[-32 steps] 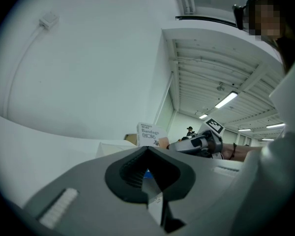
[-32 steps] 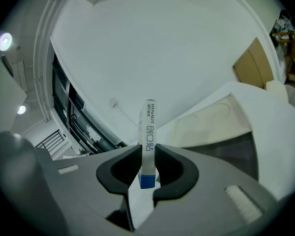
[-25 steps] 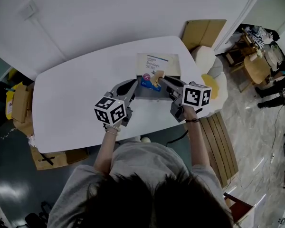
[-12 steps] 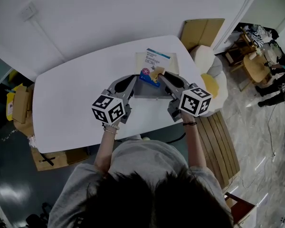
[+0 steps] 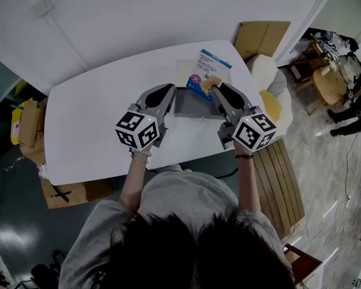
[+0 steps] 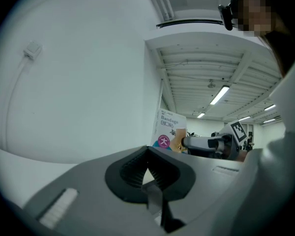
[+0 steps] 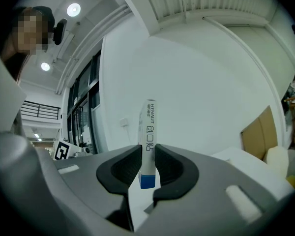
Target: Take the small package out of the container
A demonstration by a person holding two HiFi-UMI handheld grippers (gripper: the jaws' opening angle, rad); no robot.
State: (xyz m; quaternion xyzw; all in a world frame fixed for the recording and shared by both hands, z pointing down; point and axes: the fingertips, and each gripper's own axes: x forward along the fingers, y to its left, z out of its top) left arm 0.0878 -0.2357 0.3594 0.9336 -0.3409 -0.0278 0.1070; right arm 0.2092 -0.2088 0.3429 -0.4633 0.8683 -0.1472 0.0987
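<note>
The small package point(image 5: 209, 71), a white and blue bandage box, is held upright above the far right corner of the grey container point(image 5: 192, 106) on the white table point(image 5: 96, 119). My right gripper point(image 5: 213, 87) is shut on its lower end. In the right gripper view the box's narrow edge point(image 7: 148, 132) stands clamped between the pads of my right gripper point(image 7: 147, 166). The left gripper view shows the package point(image 6: 169, 129) from the side. My left gripper point(image 5: 170, 92) is at the container's left wall, and its jaws point(image 6: 147, 173) are closed on a thin grey edge.
Flat cardboard point(image 5: 259, 41) leans behind the table's far right corner, with white and yellow cushions point(image 5: 268, 89) beside it. A slatted wooden bench point(image 5: 283, 179) runs along the right side. Cardboard boxes point(image 5: 27, 131) sit on the floor at the left.
The right gripper has lifted the package up out of the container and tilted it more upright. Both grippers have risen a little, the left one still at the container's left wall.
</note>
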